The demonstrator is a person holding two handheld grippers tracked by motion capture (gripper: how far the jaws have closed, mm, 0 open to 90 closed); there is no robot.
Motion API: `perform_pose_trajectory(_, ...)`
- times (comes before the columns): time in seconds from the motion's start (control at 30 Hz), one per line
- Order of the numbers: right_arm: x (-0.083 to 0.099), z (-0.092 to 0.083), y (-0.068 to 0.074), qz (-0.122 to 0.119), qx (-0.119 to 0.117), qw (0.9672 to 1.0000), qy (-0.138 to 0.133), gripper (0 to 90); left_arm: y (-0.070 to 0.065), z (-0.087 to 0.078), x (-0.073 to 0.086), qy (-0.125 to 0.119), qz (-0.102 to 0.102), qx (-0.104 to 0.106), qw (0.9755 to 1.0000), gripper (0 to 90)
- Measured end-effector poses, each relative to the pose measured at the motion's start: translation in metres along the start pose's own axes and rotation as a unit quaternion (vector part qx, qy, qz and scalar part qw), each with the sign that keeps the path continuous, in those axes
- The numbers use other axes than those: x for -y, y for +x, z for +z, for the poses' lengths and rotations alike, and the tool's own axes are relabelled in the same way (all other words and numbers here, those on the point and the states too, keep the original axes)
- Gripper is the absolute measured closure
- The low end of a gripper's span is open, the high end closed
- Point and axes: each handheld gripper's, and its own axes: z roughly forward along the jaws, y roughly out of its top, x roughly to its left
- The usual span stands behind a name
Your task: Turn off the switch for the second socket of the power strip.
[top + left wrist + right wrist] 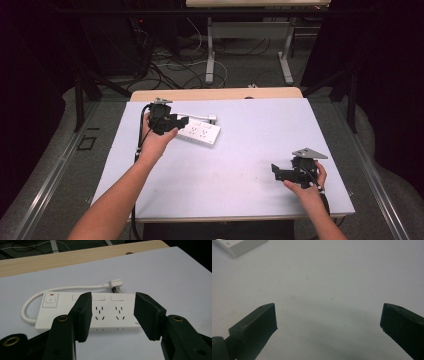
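Observation:
A white power strip point(202, 132) lies flat on the white table top point(240, 165), left of the middle. Its short white cord loops round to a plug point(212, 118) resting just behind it. My left gripper point(180, 121) hovers at the strip's near left end, jaws partly apart with nothing between them. In the left gripper view the left gripper point(113, 300) frames the power strip point(110, 315), with its switch point(50, 300) at the left and the plug point(115, 285) beyond. My right gripper point(276, 170) sits low at the table's near right, wide open. Bare table lies under the right gripper point(328, 312), and a corner of the strip point(239, 246) is far off.
A strip of wooden table edge point(215, 94) runs along the far side of the white top. Beyond it are table legs point(210, 55) and loose cables on the floor. Dark curtains close in both sides.

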Motion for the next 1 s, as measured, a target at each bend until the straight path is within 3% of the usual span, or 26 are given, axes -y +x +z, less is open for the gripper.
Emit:
perform_pose_trajectory(0.47,0.001,0.001,-0.001,0.003,-0.001,1.0,0.003,0.2,-0.005,0.026,-0.016,0.01,0.004,-0.008,0.9999,48.5)
perform_pose_trajectory(0.93,0.001,0.002,-0.002,0.0,0.0,1.0,0.002,0.4,-0.01,0.054,-0.027,0.03,0.006,-0.027,0.9992,38.1)
perform_pose_trajectory(1.0,0.001,0.001,-0.002,-0.001,-0.002,1.0,0.004,0.5,-0.01,0.058,-0.027,0.031,0.016,-0.025,0.9991,37.2)
